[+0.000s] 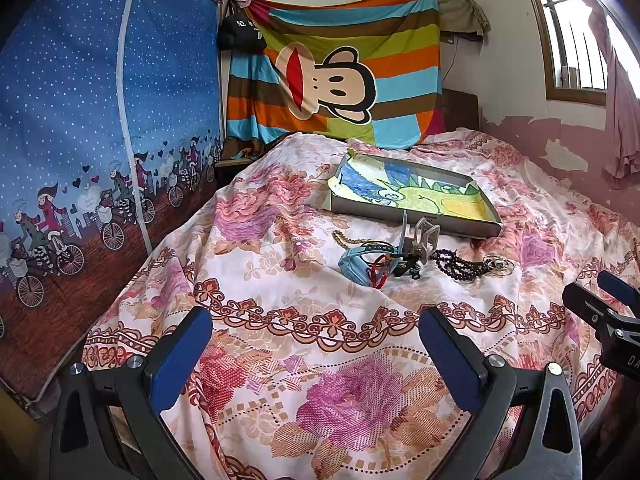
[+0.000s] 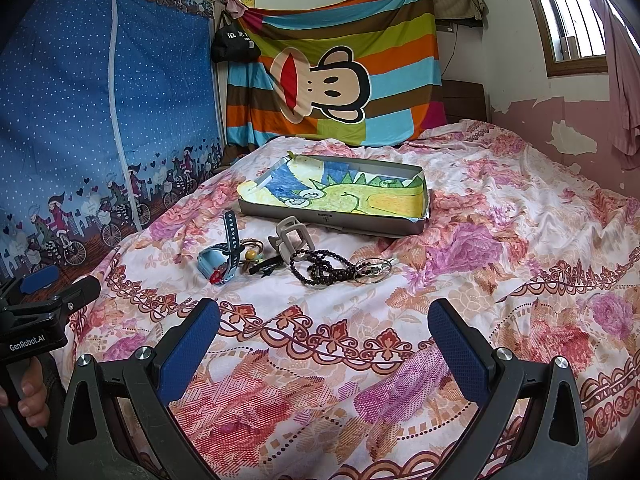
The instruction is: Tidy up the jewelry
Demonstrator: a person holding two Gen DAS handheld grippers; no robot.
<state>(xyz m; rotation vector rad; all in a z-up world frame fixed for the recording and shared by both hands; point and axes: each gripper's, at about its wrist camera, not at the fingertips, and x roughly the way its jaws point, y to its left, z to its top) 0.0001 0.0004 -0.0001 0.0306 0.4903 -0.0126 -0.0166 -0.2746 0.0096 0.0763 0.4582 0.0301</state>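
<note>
A pile of jewelry lies on the floral bedspread: a light blue watch (image 1: 354,266) (image 2: 216,262), a grey hair claw (image 1: 424,236) (image 2: 290,238), a dark bead necklace (image 1: 460,266) (image 2: 320,268), clear bangles (image 1: 498,264) (image 2: 372,270) and a gold chain (image 1: 348,238). Behind it sits a shallow grey box (image 1: 416,224) (image 2: 340,224) lined with a crayon drawing. My left gripper (image 1: 316,348) is open and empty, short of the pile. My right gripper (image 2: 324,336) is open and empty, also short of the pile.
A blue fabric wardrobe (image 1: 100,140) (image 2: 100,120) stands to the left of the bed. A striped monkey sheet (image 1: 332,76) (image 2: 328,76) hangs at the head. A peeling pink wall (image 1: 560,148) runs along the right. Each gripper shows at the edge of the other's view.
</note>
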